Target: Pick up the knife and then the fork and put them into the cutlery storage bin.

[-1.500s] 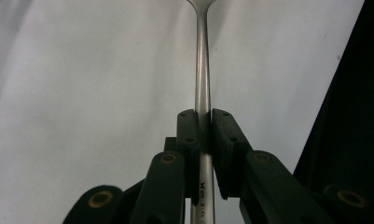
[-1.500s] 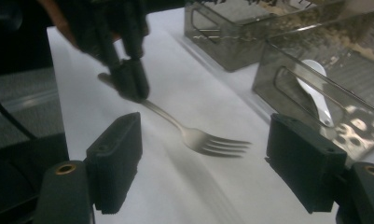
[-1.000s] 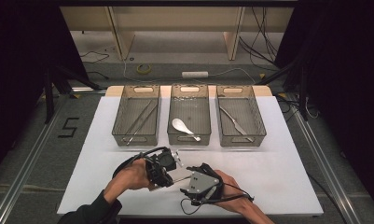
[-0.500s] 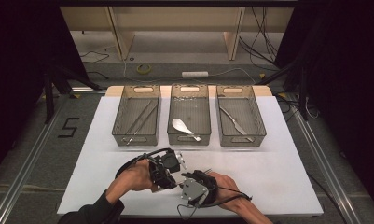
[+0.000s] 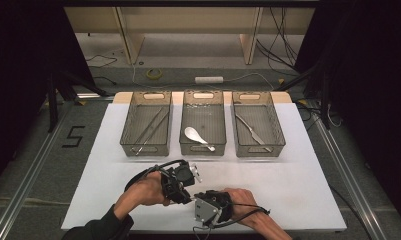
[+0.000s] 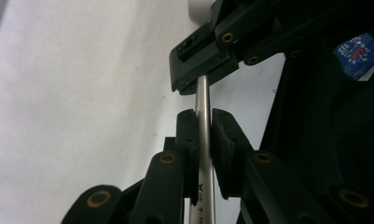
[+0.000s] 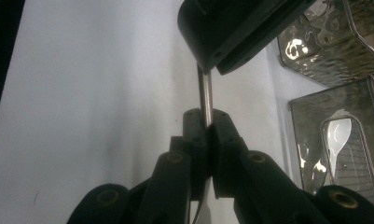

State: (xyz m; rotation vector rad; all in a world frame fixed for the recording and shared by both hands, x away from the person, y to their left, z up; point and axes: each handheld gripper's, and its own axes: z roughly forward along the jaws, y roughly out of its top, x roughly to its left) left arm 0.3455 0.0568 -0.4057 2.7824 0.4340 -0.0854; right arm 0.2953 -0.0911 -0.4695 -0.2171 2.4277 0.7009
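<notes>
Both grippers, left [image 5: 184, 176] and right [image 5: 203, 199], clamp 1 metal rod [image 6: 203, 112] between them at lower centre of the high view, above the white table [image 5: 308, 185]. 3 bins stand behind: left bin [image 5: 147, 150] holds chopsticks [image 5: 150, 129], middle bin [image 5: 203, 150] 1 white spoon [image 5: 194, 135], right bin [image 5: 260, 150] 1 knife [image 5: 253, 131].

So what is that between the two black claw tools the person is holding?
A thin metal rod runs from the left gripper to the right gripper. Both gripper views show each one's jaws closed on it, with white table behind.
</notes>
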